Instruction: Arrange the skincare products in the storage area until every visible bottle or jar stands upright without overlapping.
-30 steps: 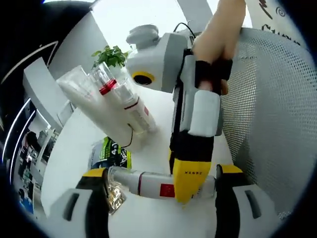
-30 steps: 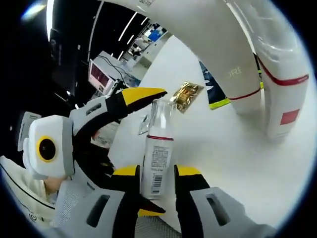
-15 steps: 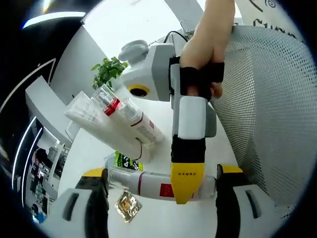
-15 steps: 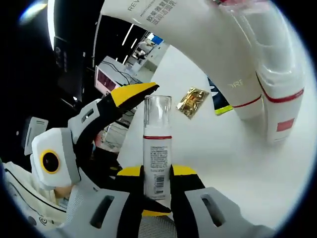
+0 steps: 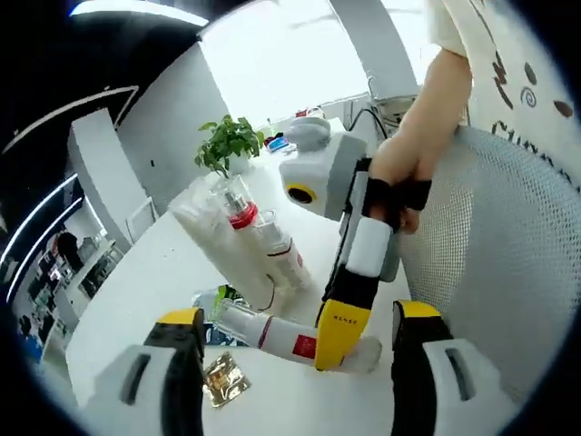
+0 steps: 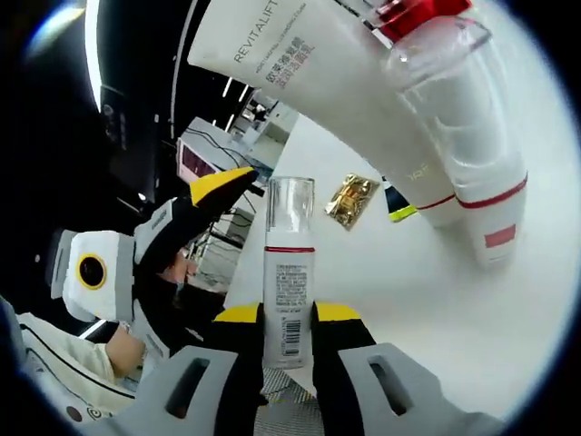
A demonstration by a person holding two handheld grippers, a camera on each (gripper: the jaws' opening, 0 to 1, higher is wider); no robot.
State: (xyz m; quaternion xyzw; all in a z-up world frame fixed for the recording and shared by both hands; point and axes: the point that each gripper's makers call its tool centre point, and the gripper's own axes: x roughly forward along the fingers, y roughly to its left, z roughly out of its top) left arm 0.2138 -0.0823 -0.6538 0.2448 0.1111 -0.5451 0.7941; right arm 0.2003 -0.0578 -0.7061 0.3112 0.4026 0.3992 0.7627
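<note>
Between the yellow-padded jaws of the right gripper (image 6: 288, 320) sits a slim white bottle with a clear cap and a thin red ring (image 6: 289, 272), clamped tight on its lower body and standing upright along the jaws in the right gripper view. Same bottle (image 5: 300, 338) shows up in the left gripper view lying sideways across the picture, with the right gripper (image 5: 345, 334) pinching it near the base end. A person's hand (image 5: 399, 173) is wrapped around that gripper's handle higher up.

Left gripper (image 5: 295, 363) has its jaws wide apart and nothing between them, the held bottle just floats in front of the gap. From the other side, the left gripper (image 6: 204, 204) pokes in with its yellow tip just beside the bottle's cap, can't tell if it's touching.

Further out on the white table (image 6: 427, 336) there's a crinkly gold foil sachet (image 6: 351, 200), also seen near the left jaw (image 5: 221, 378). Next to it is a flat packet with a lime green edge (image 6: 397, 205).

Behind those stands a big white squeeze tube printed REVITALIFT (image 6: 336, 91), and right against it a white bottle with a clear cap and red band (image 6: 472, 173). Both upright on the table. A green potted plant (image 5: 229, 141) sits well back.
</note>
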